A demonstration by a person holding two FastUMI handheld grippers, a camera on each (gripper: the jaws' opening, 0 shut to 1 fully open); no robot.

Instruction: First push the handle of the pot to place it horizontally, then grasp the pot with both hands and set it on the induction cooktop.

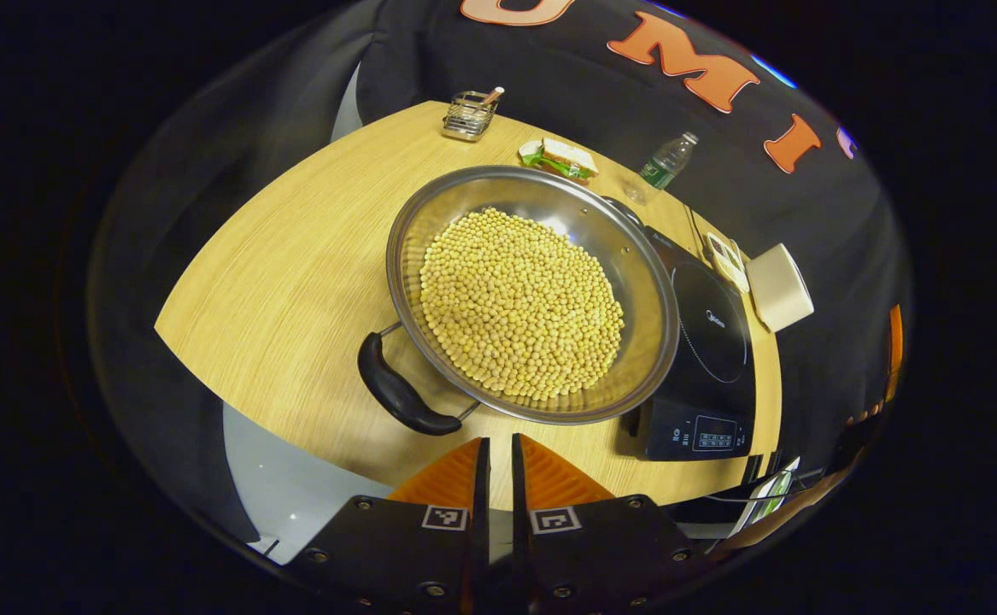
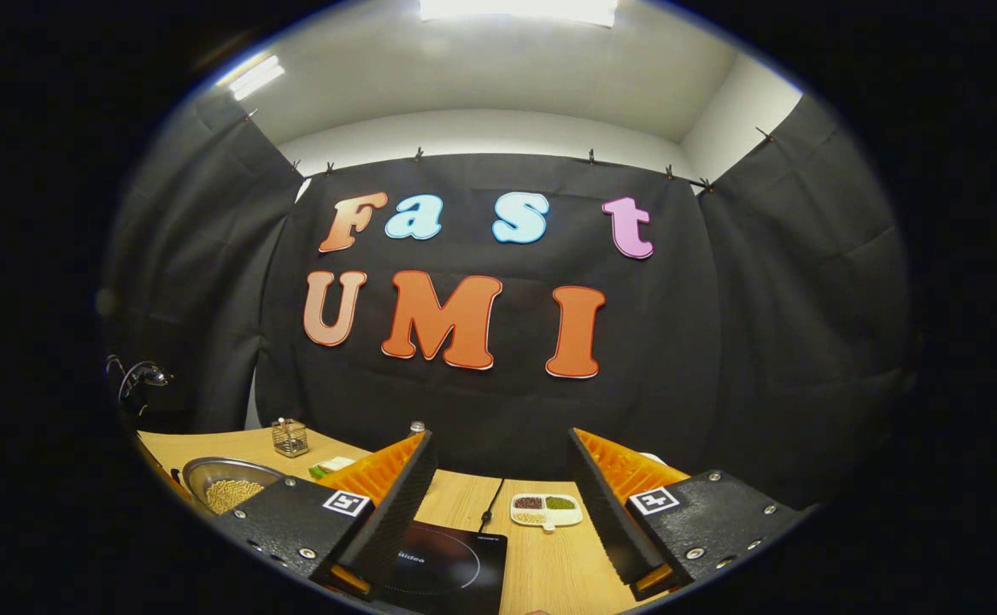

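Pot [image 1: 532, 295] heaped with pale beans [image 1: 519, 303], resting on the bench [image 1: 293, 282] with its far rim overlapping the induction cooktop [image 1: 707, 359]. Near handle [image 1: 400, 393] skewed toward the left tool [image 1: 500, 457], just beyond its closed tips. Right tool [image 2: 502, 504] spread open, gripping nothing, raised above the cooktop. Likely risks: shoving the handle too hard could slide the pot or spill beans; uneven two-handed lift could tip the load. Far handle barely visible.
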